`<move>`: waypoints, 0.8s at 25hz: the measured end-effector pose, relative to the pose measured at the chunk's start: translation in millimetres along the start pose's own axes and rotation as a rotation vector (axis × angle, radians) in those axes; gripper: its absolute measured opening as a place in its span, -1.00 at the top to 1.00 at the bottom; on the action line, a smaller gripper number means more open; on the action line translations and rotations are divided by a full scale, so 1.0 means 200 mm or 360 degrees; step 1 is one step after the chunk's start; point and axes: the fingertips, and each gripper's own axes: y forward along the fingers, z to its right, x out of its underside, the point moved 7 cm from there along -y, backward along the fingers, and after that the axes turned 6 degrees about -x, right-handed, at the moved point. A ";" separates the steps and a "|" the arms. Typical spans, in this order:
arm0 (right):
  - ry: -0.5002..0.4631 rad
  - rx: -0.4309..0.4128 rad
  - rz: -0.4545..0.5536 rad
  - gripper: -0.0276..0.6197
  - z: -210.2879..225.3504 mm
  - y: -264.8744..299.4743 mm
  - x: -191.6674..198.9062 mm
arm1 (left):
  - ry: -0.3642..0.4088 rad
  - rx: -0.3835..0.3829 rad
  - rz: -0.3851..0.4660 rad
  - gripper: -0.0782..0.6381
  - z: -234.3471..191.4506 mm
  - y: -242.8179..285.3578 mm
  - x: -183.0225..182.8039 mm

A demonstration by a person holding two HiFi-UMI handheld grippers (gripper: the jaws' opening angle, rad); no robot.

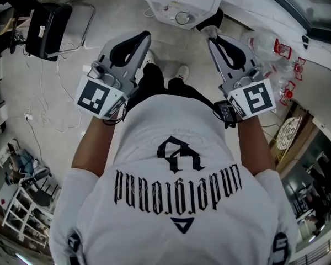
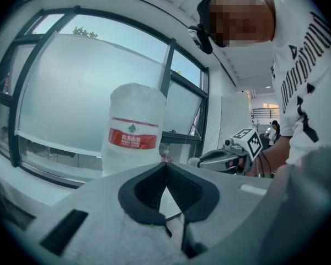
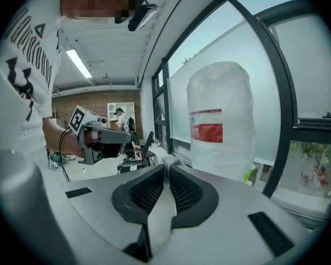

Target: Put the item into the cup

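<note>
No cup and no item to go in it can be made out in any view. I hold both grippers up in front of my chest, pointing away from me. My left gripper (image 1: 145, 35) is shut, its jaws meeting at the tips (image 2: 166, 164) with nothing between them. The right gripper (image 1: 212, 39) is shut and empty as well, only a thin slit showing between its ribbed pads (image 3: 154, 189). A large clear water bottle with a red label (image 2: 133, 131) (image 3: 218, 115) stands by the window ahead of both grippers. Each gripper view also catches the other gripper off to the side.
My white printed shirt (image 1: 176, 181) fills the lower head view. On the floor stand a black chair (image 1: 47, 29), loose cables (image 1: 44, 109) and a white box (image 1: 179, 4). Clear plastic items with red parts (image 1: 281, 54) lie at the right. A big framed window (image 2: 60, 93) stands ahead.
</note>
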 end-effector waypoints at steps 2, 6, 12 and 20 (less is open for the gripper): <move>-0.0031 0.0003 -0.0023 0.79 0.01 0.05 0.04 | 0.0002 0.0006 -0.0021 0.75 -0.04 0.02 0.05; 0.0010 -0.0014 -0.0061 0.79 0.04 0.14 0.15 | -0.0020 0.0008 -0.0077 0.75 -0.10 0.06 0.17; 0.0110 -0.0059 -0.0131 0.79 0.09 0.25 0.37 | -0.0051 0.0019 -0.0113 0.75 -0.11 0.14 0.33; 0.0164 -0.0040 -0.0246 0.79 0.17 0.40 0.66 | -0.0036 0.0059 -0.0181 0.75 -0.17 0.23 0.53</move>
